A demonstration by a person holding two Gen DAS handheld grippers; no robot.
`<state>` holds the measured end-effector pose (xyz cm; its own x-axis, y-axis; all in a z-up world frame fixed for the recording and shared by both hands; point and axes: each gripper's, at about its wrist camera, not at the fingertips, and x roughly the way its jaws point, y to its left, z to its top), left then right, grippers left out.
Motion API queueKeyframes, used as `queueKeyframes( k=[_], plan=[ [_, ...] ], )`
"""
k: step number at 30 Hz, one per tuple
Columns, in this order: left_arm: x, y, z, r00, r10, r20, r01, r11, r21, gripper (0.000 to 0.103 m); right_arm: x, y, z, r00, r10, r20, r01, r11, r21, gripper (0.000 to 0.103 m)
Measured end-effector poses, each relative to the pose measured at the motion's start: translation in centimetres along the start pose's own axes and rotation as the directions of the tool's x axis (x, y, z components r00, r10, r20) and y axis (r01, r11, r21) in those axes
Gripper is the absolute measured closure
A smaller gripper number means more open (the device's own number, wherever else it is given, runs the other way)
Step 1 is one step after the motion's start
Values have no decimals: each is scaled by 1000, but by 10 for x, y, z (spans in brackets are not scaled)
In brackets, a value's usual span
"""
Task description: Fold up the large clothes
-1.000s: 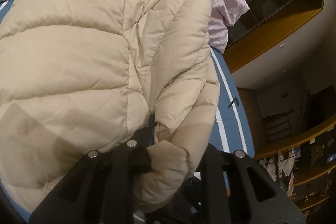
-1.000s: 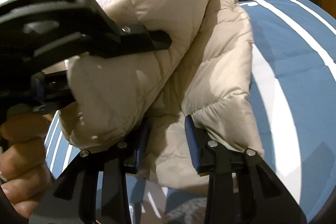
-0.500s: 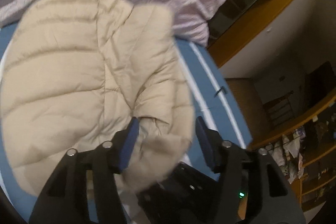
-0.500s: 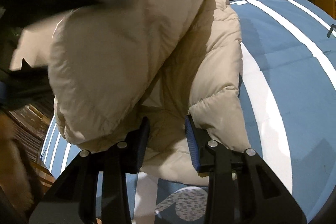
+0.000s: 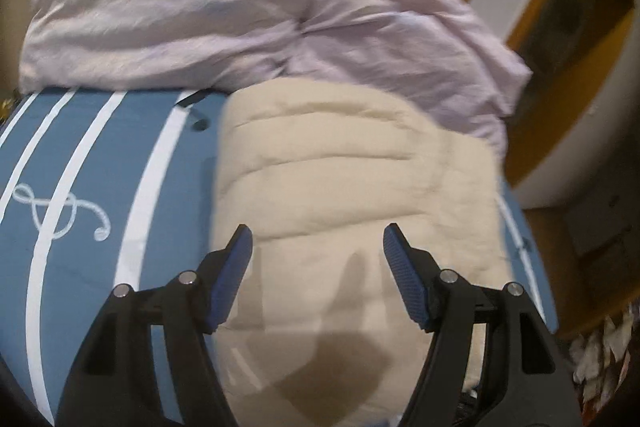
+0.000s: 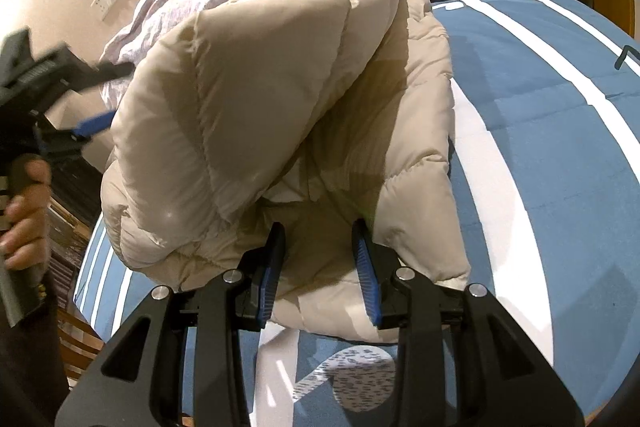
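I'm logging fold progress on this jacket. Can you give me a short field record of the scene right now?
garment: beige puffer jacket, partly folded over itself
surface: blue striped bedsheet
behind it: lilac duvet
left gripper: jaws opening, nothing between them
right gripper: pads against jacket's near edge; grip unclear

The left gripper [image 5: 318, 247] pointed steeply downward, its jaws opening with nothing pressed between the blue pads [image 5: 404, 279]; cloth lay below and beyond the tips, not between them. A bare hand [image 6: 24, 215] wrapped its handle. The right gripper [image 6: 318, 247] also angled down, jaws partway apart, and whether its pads pinched the cloth bunched between them could not be told.
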<state>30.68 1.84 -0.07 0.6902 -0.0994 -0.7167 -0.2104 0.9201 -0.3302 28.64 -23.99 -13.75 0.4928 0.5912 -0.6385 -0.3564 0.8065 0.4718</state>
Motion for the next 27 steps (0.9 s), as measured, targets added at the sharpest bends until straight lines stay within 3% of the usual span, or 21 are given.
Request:
queueKeyframes(
  k=[4,10,16,22,27],
  plan=[
    [19,11,-10,999,-2,-37,2,1000,-2,37,0,-1,0,1000,-2,-3,2,1000,-4,67],
    [38,-5,-32,999,-3,-54,7,998,69,36,-5,-3,1,1000,-21,3,21,1000,-3,67],
    [44,-11,-44,998,-14,-61,20,995,97,36,-21,-12,4,993,-107,51,107,994,0,67],
    [47,-15,-52,998,-17,-54,23,993,116,36,-47,-37,20,949,-288,127,282,957,65,67],
    [50,-17,-57,999,-23,-49,29,991,131,36,-73,-31,41,930,-300,215,292,954,65,67]
  ],
)
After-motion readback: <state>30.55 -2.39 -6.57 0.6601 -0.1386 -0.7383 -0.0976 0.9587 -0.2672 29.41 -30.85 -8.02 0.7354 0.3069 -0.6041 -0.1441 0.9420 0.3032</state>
